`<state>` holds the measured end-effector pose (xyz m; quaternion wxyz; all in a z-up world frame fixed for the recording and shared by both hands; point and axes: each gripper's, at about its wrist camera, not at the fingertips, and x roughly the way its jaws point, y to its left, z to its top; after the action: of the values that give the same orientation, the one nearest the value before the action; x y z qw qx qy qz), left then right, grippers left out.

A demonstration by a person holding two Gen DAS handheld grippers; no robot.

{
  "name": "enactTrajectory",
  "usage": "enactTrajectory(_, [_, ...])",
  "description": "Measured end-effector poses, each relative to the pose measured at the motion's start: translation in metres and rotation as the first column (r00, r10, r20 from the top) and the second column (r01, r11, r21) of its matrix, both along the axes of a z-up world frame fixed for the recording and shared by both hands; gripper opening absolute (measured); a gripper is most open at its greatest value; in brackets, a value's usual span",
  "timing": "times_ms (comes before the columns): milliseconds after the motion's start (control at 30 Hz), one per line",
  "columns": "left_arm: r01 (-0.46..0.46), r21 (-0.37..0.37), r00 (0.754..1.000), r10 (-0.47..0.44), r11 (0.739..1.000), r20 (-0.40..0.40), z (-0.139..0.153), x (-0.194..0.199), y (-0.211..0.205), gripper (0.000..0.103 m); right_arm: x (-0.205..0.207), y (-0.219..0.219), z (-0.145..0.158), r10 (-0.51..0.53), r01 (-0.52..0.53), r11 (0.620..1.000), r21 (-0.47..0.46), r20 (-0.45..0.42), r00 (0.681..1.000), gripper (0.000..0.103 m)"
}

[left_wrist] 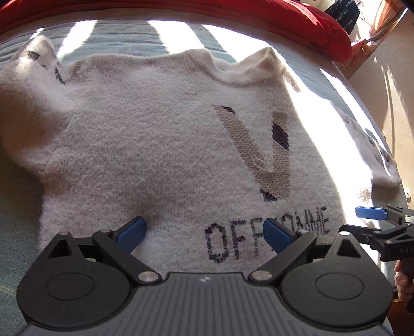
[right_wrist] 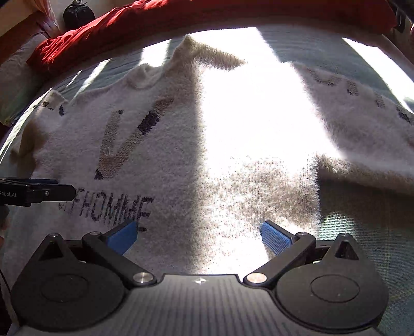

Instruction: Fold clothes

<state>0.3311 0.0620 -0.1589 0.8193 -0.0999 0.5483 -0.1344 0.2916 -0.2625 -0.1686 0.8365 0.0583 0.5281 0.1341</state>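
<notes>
Left wrist: left hand-held gripper (left_wrist: 204, 232) wide open, empty.

Cream fuzzy knit sweater (left_wrist: 160, 144), beige V, dark lettering
Pale teal striped bed cover (right_wrist: 367, 237); red blanket (left_wrist: 284, 18); blue claw pads (right_wrist: 274, 236).

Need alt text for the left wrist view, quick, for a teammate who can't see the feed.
A fuzzy white sweater with a tan V and dark lettering lies spread on a pale blue bed cover. The open left gripper hovers over its near hem; the right gripper shows at the right edge.
</notes>
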Motion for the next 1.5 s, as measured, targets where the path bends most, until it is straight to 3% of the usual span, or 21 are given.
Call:
enactTrajectory(167, [-0.006, 0.019, 0.994, 0.008, 1.000, -0.110, 0.020, 0.005, 0.008, 0.096, 0.009, 0.007, 0.011, -0.046, 0.025, 0.994, -0.106, -0.197, 0.979, 0.103])
enactTrajectory(267, [-0.007, 0.015, 0.989, 0.009, 1.000, -0.146, 0.040, 0.008, 0.011, 0.096, 0.017, 0.009, 0.034, -0.101, 0.074, 0.992, -0.107, -0.272, 0.957, 0.103])
enactTrajectory(400, [0.000, 0.007, 0.986, 0.001, 1.000, -0.168, 0.070, 0.019, 0.014, 0.096, 0.028, 0.007, 0.074, -0.185, 0.162, 0.981, -0.105, -0.266, 0.946, 0.103])
enactTrajectory(500, [0.038, -0.011, 0.987, -0.039, 0.999, -0.156, 0.098, 0.032, 0.016, 0.096, 0.029, 0.002, 0.105, -0.305, 0.286, 0.952, -0.109, -0.235, 0.923, 0.103])
enactTrajectory(667, [0.108, 0.038, 0.988, -0.103, 0.993, -0.115, 0.136, 0.046, 0.014, 0.097, 0.027, -0.005, 0.149, -0.382, 0.394, 0.919, 0.000, -0.246, 0.891, 0.103])
enactTrajectory(900, [-0.045, 0.084, 0.991, 0.055, 0.995, -0.123, 0.166, 0.044, 0.012, 0.097, 0.075, -0.001, 0.185, -0.237, 0.246, 0.969, 0.024, -0.182, 0.954, 0.103])
enactTrajectory(1100, [-0.163, 0.101, 0.977, 0.174, 0.982, -0.121, 0.188, 0.027, 0.006, 0.097, 0.122, 0.009, 0.190, -0.035, 0.041, 0.999, 0.034, -0.162, 0.986, 0.103])
enactTrajectory(1200, [-0.166, 0.088, 0.980, 0.174, 0.982, -0.100, 0.194, 0.026, 0.005, 0.097, 0.133, 0.024, 0.194, 0.080, -0.083, 0.996, -0.017, -0.135, 0.988, 0.103])
enactTrajectory(1300, [-0.148, 0.060, 0.985, 0.153, 0.987, -0.079, 0.191, 0.033, 0.005, 0.097, 0.133, 0.033, 0.201, 0.132, -0.136, 0.990, -0.035, -0.093, 0.987, 0.103])
enactTrajectory(1500, [-0.077, -0.002, 0.994, 0.077, 0.997, -0.077, 0.148, 0.080, -0.002, 0.097, 0.110, 0.039, 0.197, 0.052, -0.059, 0.995, -0.078, -0.085, 0.995, 0.103])
